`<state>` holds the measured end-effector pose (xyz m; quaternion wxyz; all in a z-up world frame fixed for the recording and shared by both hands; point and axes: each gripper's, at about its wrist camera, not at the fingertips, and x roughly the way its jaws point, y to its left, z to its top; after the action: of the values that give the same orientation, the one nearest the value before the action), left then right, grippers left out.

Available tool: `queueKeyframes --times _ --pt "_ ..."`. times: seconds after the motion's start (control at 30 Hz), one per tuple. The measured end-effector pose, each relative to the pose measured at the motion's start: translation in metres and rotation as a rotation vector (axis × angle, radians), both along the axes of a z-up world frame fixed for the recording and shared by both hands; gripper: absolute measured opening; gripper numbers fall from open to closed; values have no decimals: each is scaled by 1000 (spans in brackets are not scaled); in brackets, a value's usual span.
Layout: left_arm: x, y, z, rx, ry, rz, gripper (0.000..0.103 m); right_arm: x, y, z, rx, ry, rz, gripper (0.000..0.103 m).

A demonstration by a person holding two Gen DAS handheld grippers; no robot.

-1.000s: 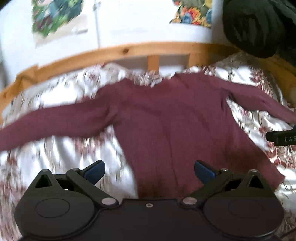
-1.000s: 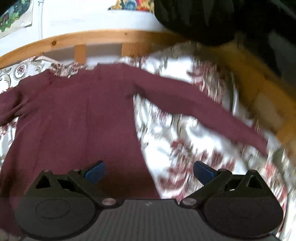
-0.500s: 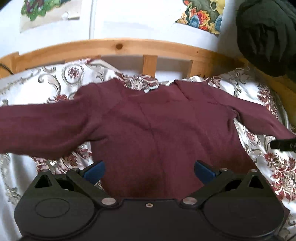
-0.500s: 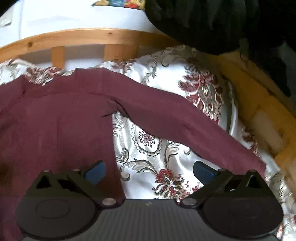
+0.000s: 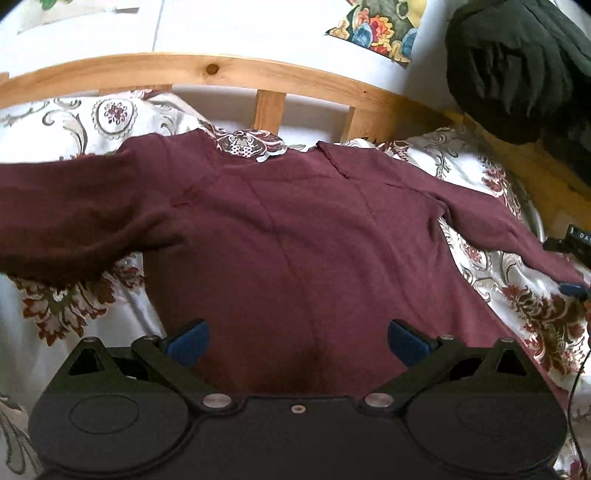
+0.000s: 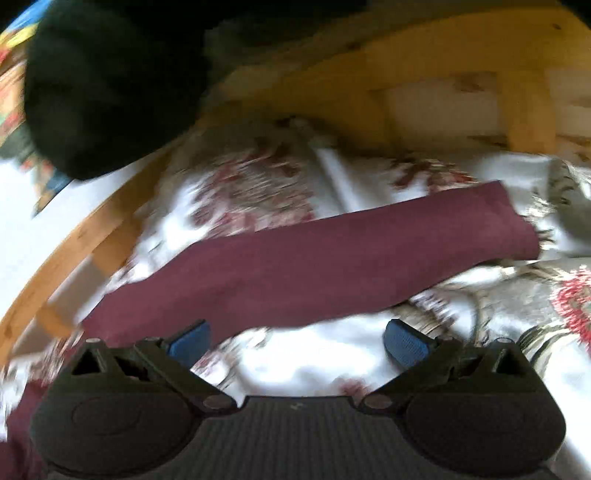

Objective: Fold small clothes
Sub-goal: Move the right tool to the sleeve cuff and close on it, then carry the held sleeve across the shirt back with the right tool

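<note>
A maroon long-sleeved top (image 5: 295,236) lies flat, sleeves spread, on a white floral bedspread (image 5: 55,317). My left gripper (image 5: 297,341) hovers open over the top's lower body, blue pads wide apart, nothing between them. In the right wrist view the top's right sleeve (image 6: 332,266) stretches across the bedspread (image 6: 332,354) to its cuff at the right. My right gripper (image 6: 297,341) is open just in front of that sleeve, holding nothing. The tip of the right gripper (image 5: 572,288) shows at the sleeve cuff in the left wrist view.
A wooden bed rail (image 5: 236,70) curves behind the top, with a white wall above it. A dark bundle of fabric (image 5: 517,74) hangs at the upper right, also dark fabric (image 6: 110,81) in the right wrist view. A colourful picture (image 5: 380,29) is on the wall.
The left gripper has moved closer over the top's body. The right gripper has swung right, from the torso edge to the right sleeve and its cuff. Both stay open.
</note>
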<state>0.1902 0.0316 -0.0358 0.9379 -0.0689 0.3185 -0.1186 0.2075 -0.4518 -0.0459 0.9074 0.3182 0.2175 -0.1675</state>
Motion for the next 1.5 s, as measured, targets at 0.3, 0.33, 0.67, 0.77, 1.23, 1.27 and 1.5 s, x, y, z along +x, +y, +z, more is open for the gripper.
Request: queueKeyframes --times 0.3,0.33,0.67,0.77,1.23,1.27,1.5 --pt "8 18 -6 -41 52 63 102 6 -40 -9 115 26 -316 44" --pt "8 19 -5 -45 51 70 102 4 -42 -10 117 26 -338 33" --pt "3 28 9 -47 25 109 102 6 16 48 -285 -109 -240 8" --pt "2 32 12 -62 19 124 102 10 62 74 -520 -189 -128 7" --pt "2 63 21 -121 4 260 102 6 302 46 -1416 -419 733 6" --pt "3 65 21 -129 7 273 102 2 314 37 -1481 -408 788 6" --pt "5 76 18 -152 25 312 102 -5 353 -34 -1809 -262 1072 6"
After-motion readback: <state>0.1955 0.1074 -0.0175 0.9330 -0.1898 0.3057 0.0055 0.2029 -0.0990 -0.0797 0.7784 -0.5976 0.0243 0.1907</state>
